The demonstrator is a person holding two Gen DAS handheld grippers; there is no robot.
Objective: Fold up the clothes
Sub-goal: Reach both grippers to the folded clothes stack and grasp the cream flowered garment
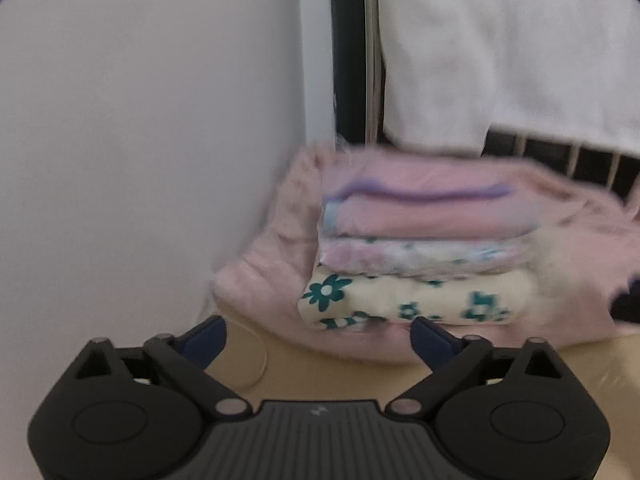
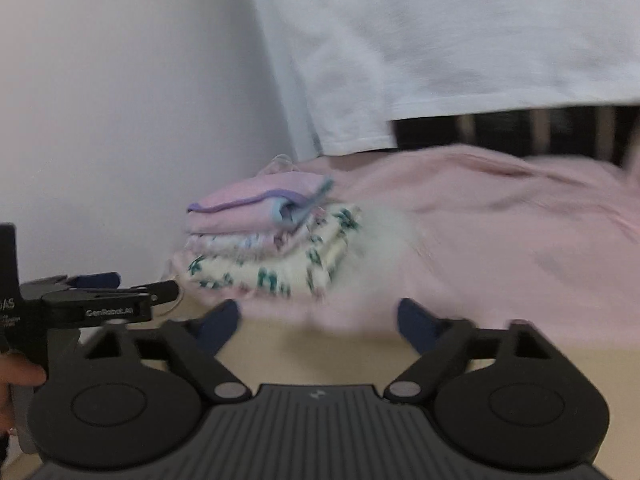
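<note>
Both hand-held grippers, left (image 1: 318,332) and right (image 2: 318,318), jaws apart and empty, near a stack of folded clothes (image 1: 416,256) on the table (image 1: 320,376).

Pale wall (image 1: 140,140), beige tabletop (image 1: 320,376), dark railing (image 1: 560,160) behind.

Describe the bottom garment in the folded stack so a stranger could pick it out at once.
Look to the corner where the white wall meets the table, where a pink blanket is spread out. A short stack of folded clothes sits on it. The bottom garment is cream with teal flowers, whereas the pieces above it are pink or pale pastel print.
</note>
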